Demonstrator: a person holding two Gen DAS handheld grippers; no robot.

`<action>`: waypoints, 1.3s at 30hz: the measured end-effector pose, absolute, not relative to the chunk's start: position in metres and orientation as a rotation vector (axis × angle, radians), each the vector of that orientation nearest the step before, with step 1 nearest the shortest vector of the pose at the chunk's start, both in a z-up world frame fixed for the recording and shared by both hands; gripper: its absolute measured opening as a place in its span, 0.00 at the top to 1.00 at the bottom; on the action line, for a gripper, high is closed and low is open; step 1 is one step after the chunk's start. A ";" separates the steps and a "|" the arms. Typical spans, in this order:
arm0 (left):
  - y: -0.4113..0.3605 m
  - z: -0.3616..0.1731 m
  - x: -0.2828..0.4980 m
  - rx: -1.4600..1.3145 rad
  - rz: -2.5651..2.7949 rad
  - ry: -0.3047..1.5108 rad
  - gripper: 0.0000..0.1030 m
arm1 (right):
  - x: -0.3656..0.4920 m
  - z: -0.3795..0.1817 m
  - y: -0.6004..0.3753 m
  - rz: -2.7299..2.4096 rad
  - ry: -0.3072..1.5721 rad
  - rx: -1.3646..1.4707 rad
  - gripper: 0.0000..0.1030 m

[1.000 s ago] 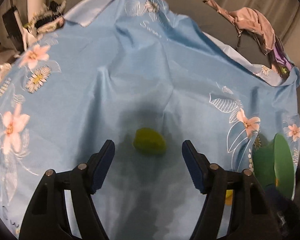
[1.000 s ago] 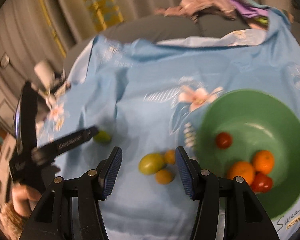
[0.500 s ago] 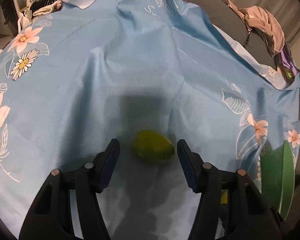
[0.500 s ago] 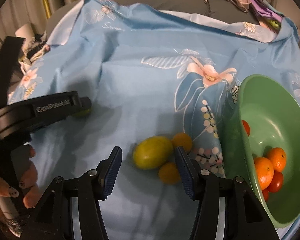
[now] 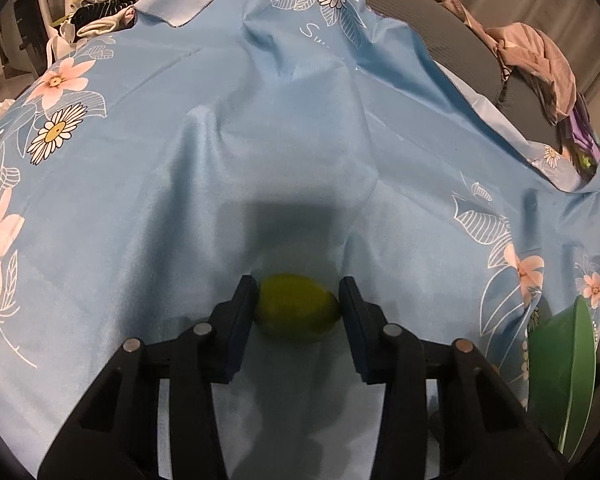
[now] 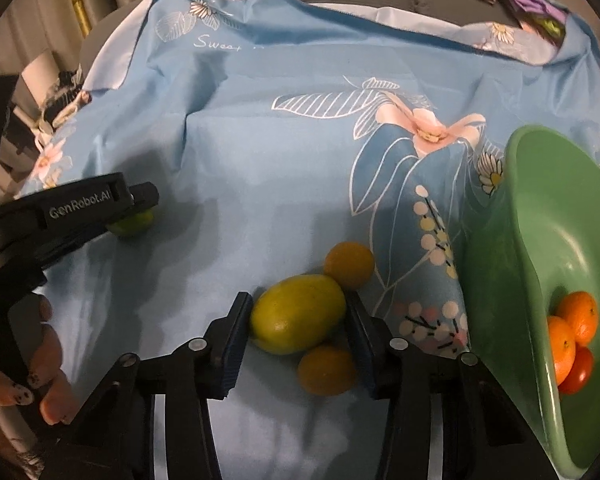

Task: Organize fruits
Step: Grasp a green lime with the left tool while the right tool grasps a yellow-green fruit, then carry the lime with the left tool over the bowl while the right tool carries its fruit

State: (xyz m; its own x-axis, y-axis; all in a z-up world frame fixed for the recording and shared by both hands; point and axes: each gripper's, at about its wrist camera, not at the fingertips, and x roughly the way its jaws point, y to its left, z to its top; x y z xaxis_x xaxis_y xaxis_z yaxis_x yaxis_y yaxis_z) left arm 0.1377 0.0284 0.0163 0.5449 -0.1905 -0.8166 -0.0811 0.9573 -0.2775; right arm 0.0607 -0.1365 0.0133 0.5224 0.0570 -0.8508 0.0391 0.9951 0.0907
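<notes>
My left gripper is shut on a small green lime that rests on the blue floral cloth. The same lime shows in the right wrist view under the left gripper's finger. My right gripper straddles a larger green lemon, its pads at the lemon's sides. Two small orange fruits lie against the lemon, one behind and one in front. A green bowl at the right holds oranges and a red tomato.
The green bowl's rim shows at the right edge in the left wrist view. A pile of clothes lies on the grey surface behind the cloth. Clutter sits past the cloth's far left corner.
My left gripper has moved down and closed onto the lime. My right gripper has moved forward and lower until its fingers flank the lemon, and has narrowed a little.
</notes>
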 end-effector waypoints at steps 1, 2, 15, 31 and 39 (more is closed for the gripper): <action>0.028 0.017 0.137 -0.298 -0.064 1.002 0.59 | 0.060 0.013 -0.138 0.014 1.021 0.106 0.55; 0.028 0.017 0.135 -0.298 -0.063 1.007 0.59 | 0.060 0.013 -0.138 0.018 1.021 0.113 0.55; 0.034 0.068 0.089 -0.298 -0.095 0.877 0.59 | 0.046 0.034 -0.140 0.124 0.962 0.218 0.55; 0.021 0.078 0.023 -0.249 -0.174 0.810 0.59 | 0.029 0.061 -0.156 0.263 0.868 0.325 0.55; 0.012 0.084 0.014 -0.226 -0.209 0.790 0.59 | 0.021 0.067 -0.174 0.278 0.841 0.372 0.55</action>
State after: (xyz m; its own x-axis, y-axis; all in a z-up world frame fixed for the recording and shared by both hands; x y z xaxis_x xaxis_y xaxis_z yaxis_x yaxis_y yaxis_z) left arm 0.0145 0.0115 0.0843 0.6859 -0.2692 -0.6761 0.1012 0.9553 -0.2776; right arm 0.0210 -0.1740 0.0674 0.6370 0.3820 -0.6696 -0.0928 0.9003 0.4253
